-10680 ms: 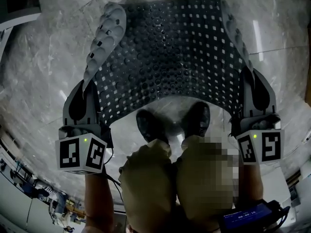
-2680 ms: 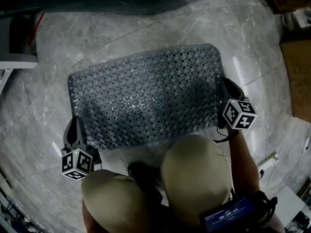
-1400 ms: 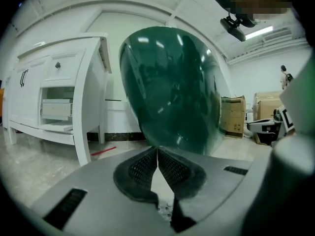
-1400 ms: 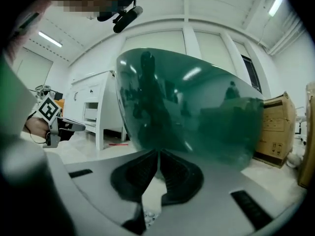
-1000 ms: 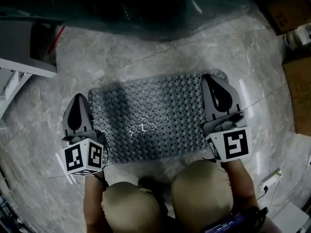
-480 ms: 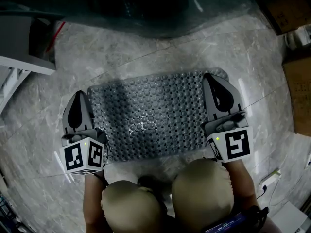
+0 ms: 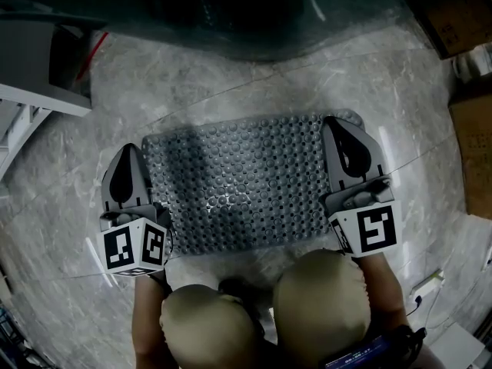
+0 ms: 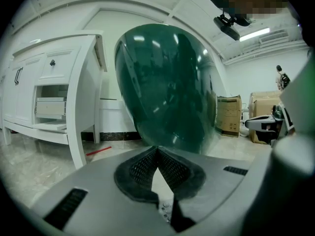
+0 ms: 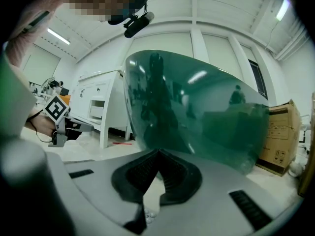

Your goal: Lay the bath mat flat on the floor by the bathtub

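The grey studded bath mat [image 7: 238, 183] lies flat on the marble floor, just in front of the dark green bathtub [image 7: 246, 14]. My left gripper [image 7: 126, 149] lies low along the mat's left edge, its jaws shut with the tips touching and nothing between them. My right gripper [image 7: 339, 122] rests on the mat's right end, jaws also shut and empty. In the left gripper view the shut gripper tips [image 8: 157, 149] point at the tub [image 8: 167, 82]. The right gripper view shows the same, with its tips [image 9: 158, 151] toward the tub [image 9: 197, 112].
A white cabinet [image 7: 31, 75] stands at the left, also seen in the left gripper view as the cabinet [image 8: 54, 82]. Cardboard boxes [image 7: 453, 21] sit at the right. The person's knees [image 7: 207, 325] are right behind the mat. A red stick [image 7: 96, 48] lies near the cabinet.
Earlier the mat hung from both grippers, then was laid on the floor. Over the last second both grippers have stayed at the mat's ends, hardly moving.
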The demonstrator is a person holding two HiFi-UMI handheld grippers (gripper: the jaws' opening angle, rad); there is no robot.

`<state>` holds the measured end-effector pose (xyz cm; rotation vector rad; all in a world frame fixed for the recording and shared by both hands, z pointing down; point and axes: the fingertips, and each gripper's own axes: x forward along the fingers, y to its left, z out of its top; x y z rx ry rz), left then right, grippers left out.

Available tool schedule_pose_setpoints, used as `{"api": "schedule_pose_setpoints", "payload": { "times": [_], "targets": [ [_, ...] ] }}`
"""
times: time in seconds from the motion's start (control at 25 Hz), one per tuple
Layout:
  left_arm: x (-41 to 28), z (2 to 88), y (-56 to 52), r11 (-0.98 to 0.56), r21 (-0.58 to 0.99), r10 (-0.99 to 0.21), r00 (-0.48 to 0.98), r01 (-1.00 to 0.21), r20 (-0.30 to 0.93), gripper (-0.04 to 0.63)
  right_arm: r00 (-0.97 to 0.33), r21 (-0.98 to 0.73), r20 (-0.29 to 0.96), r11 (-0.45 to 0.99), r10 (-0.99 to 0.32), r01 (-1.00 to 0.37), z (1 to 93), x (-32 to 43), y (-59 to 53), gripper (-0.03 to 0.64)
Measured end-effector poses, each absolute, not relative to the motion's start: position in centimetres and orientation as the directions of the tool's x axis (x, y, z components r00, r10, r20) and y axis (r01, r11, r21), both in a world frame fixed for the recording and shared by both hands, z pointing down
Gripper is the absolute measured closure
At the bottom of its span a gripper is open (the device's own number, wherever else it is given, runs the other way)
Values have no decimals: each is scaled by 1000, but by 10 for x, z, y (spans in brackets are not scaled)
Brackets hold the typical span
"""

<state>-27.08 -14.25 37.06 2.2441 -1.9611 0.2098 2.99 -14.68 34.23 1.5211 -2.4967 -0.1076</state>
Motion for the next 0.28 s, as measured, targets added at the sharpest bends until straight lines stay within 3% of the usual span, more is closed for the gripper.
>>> {"api": "schedule_pose_setpoints", "payload": {
  "times": [0.28],
  "targets": [
    [-266, 373, -146, -143, 28, -966, 146, -989, 216, 569, -448, 175, 135, 466, -884, -867, 343, 28, -150, 600]
  ]
}}
